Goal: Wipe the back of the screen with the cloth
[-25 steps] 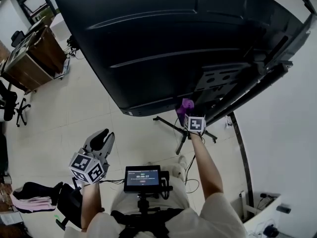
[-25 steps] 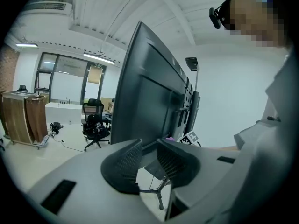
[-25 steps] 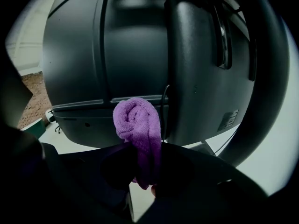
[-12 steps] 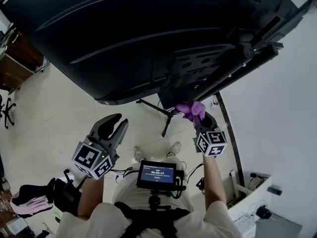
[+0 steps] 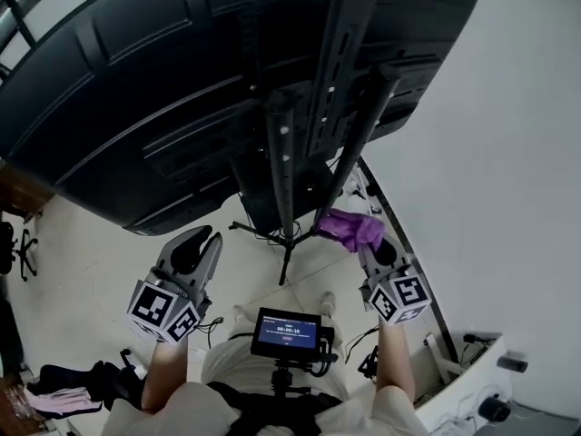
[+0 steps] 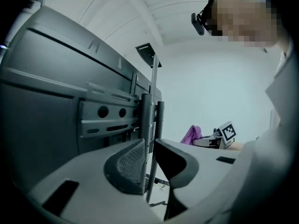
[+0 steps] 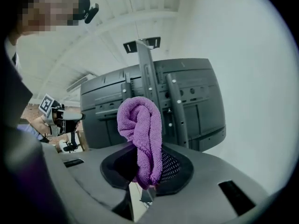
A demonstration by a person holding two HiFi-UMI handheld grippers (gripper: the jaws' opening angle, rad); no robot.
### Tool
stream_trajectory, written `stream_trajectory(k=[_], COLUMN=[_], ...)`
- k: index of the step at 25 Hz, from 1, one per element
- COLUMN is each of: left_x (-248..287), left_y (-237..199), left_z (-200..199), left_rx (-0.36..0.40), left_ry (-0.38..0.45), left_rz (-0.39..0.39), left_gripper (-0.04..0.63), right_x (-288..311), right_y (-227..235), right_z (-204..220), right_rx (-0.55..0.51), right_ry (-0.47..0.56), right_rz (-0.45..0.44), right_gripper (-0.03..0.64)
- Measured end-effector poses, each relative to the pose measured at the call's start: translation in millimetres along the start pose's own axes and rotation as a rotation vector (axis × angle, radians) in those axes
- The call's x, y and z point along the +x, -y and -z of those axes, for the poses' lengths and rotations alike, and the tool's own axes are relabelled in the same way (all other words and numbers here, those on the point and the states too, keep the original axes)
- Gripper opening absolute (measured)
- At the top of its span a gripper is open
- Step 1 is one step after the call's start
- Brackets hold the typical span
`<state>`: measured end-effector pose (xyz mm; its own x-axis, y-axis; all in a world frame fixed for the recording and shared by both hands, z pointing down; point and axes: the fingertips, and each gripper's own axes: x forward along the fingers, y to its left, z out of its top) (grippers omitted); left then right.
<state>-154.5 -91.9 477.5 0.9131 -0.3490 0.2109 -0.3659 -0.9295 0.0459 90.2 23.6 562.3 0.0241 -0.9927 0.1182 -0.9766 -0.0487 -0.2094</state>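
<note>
Your right gripper [image 5: 366, 242] is clamped on the purple cloth [image 5: 349, 228]. In the right gripper view, the cloth [image 7: 140, 134] stands up between the jaws as a folded loop. It is raised toward the dark back of the screen [image 5: 136, 107], close to the lower end of the metal mounting rails [image 5: 283, 153]. No view shows whether the cloth touches them.

Your left gripper [image 5: 201, 239] is lower and well apart from the right. Its jaws are drawn almost together, with only a thin slit between them, and they hold nothing. It points at the screen's back [image 6: 46, 78].
</note>
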Motion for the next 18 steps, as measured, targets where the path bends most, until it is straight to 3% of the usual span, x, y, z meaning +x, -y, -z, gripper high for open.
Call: stream_trajectory(k=[4,7,12,18], left_x=[163.2,221.6,259.9,295.4], left_y=[113.0,166.1,202.3,206.3], left_z=[-63.9,-109.9,-168.0,-227.4], left_rx=[0.026,0.054,0.071,0.163], left_ry=[0.006,0.042,0.12,0.205], left_rz=[-0.031,-0.027,-0.026,-0.042], left_gripper=[0.075,0.075,0.074,0.074], right_x=[-50.5,-73.6,-58.4,20.8], right_y=[204.0,293.9,355.2,364.1], right_z=[-81.3,-132.0,-232.4,-379.6], right_rx=[-0.022,-0.046,-0.181,-0.347], right_ry=[0.019,0.019,0.067,0.16], right_rz=[0.001,0.039,0.047,0.026], right_gripper=[0.051,0.051,0.051,0.051])
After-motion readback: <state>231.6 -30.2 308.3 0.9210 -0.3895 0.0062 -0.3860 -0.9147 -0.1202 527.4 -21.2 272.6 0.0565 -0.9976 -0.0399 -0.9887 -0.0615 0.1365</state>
